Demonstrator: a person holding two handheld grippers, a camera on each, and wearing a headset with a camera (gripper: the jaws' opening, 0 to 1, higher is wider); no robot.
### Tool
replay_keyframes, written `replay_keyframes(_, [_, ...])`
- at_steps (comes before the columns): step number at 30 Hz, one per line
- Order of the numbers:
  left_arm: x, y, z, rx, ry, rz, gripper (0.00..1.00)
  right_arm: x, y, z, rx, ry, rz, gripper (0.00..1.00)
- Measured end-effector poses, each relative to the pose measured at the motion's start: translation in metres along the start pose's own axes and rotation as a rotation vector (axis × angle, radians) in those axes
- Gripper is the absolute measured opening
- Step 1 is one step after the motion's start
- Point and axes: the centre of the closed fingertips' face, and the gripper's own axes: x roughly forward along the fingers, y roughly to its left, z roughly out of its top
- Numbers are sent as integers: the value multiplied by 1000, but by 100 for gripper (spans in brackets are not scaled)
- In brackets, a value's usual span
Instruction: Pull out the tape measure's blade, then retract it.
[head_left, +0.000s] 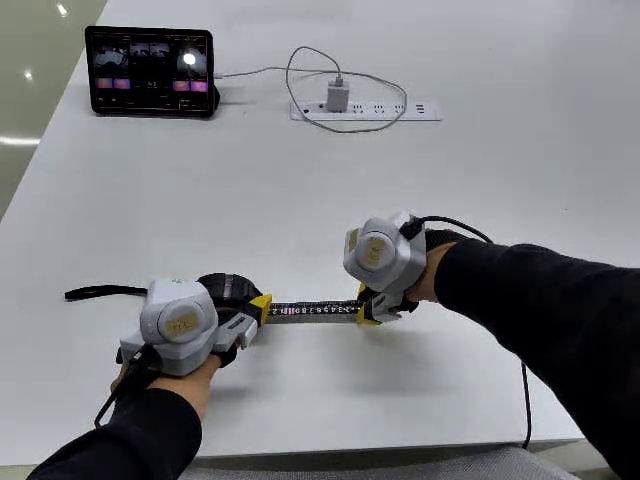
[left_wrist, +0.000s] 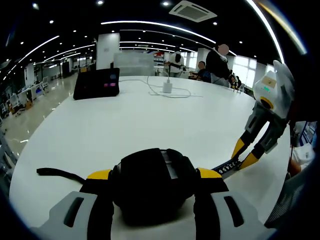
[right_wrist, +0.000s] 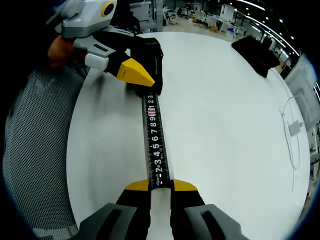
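Left gripper has its jaws clamped round the tape measure case, sitting on the tabletop. Right gripper jaws are pinching the blade tip. The blade runs straight between them, so I'd guess retracting means travelling along that line toward the case.

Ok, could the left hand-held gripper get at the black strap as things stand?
Probably not: the left hand-held gripper is shut on the tape measure case, so its jaws are full, though the strap lies close by.
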Motion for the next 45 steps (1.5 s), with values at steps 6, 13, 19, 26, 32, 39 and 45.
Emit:
replay_keyframes(6, [0,0,0,-2,4,-1,60,2,0,2,-2,-1,-1,10])
replay_keyframes(13, [0,0,0,-2,5,-2,60,3,0,5,2,-5,0,10])
replay_keyframes(19, [0,0,-1,-3,2,-2,60,3,1,7,14,1,-9,10])
replay_keyframes(26, [0,0,-1,-7,1,-1,61,4,1,8,4,12,-7,10])
replay_keyframes(32, [1,-1,-1,-5,1,-3,60,4,1,9,2,10,-8,10])
replay_keyframes(39, [1,-1,-1,-6,7,-3,60,5,1,12,9,10,-7,10])
replay_keyframes(45, [2,-1,-1,-4,10,-3,61,5,2,14,9,5,-7,10])
